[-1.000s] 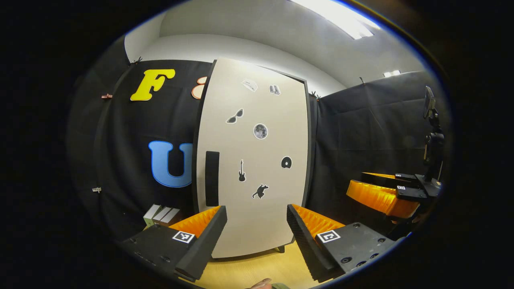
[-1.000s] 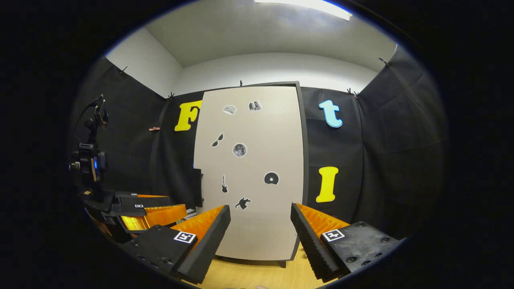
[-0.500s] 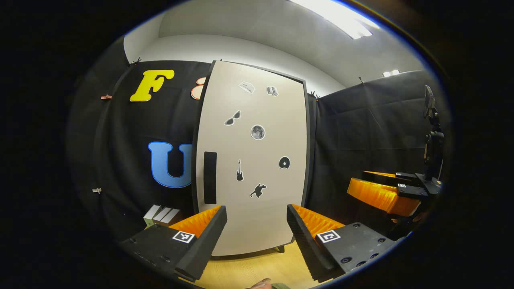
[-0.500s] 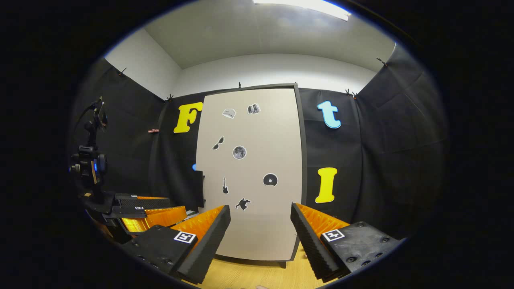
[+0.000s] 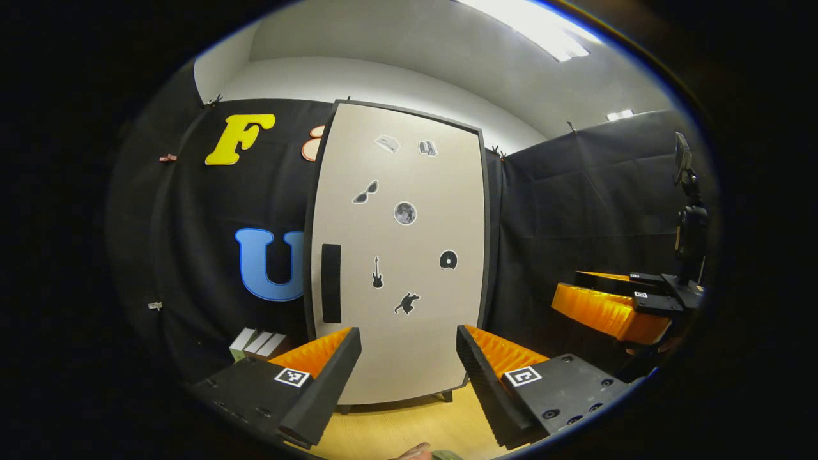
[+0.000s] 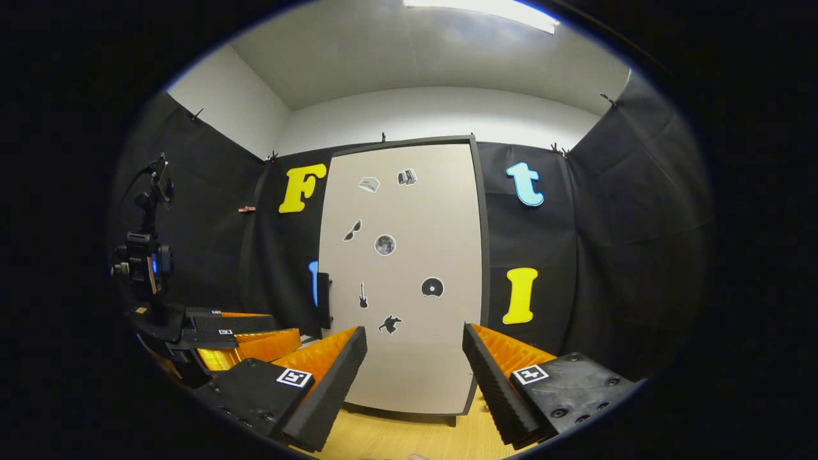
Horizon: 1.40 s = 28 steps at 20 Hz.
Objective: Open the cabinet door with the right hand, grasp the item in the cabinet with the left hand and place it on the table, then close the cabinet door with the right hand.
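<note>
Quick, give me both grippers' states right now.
Left gripper: open, holding nothing, facing the closed cabinet door.
Right gripper: open, holding nothing, short of the door.

One tall beige cabinet door with one black handle. Six small stickers on it. Three little boxes sit far left. Two tongs.

The tall beige cabinet door with a dark frame and small black stickers stands upright and shut on the wooden counter, its black vertical handle at the left edge.
</note>
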Each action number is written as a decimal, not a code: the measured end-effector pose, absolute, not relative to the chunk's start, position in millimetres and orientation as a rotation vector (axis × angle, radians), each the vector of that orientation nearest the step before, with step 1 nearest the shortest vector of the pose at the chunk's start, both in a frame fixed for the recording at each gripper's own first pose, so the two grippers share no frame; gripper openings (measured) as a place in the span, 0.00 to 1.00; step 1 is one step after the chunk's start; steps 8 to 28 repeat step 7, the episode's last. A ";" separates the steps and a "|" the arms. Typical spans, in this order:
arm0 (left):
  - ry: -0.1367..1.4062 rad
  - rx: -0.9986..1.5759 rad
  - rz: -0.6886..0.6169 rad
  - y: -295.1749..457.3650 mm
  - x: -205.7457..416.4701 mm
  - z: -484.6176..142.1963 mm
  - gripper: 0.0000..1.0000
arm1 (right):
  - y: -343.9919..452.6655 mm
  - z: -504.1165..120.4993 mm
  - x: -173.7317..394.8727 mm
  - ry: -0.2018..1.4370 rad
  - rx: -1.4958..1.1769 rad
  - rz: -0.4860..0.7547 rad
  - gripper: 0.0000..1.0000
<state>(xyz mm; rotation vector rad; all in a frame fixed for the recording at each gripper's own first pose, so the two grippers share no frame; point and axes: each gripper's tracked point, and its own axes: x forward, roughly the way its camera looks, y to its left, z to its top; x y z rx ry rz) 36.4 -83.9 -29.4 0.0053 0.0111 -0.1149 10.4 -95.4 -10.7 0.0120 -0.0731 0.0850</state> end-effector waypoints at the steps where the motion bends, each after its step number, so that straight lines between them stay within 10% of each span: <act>1: 0.010 0.001 -0.119 -85.0 35.9 -30.2 0.95 | -95.1 -10.9 10.4 -0.073 0.012 0.085 0.98; 28: 0.010 0.027 -0.116 -85.8 33.2 -29.9 0.95 | -94.6 -7.9 6.2 -0.076 0.013 0.082 0.94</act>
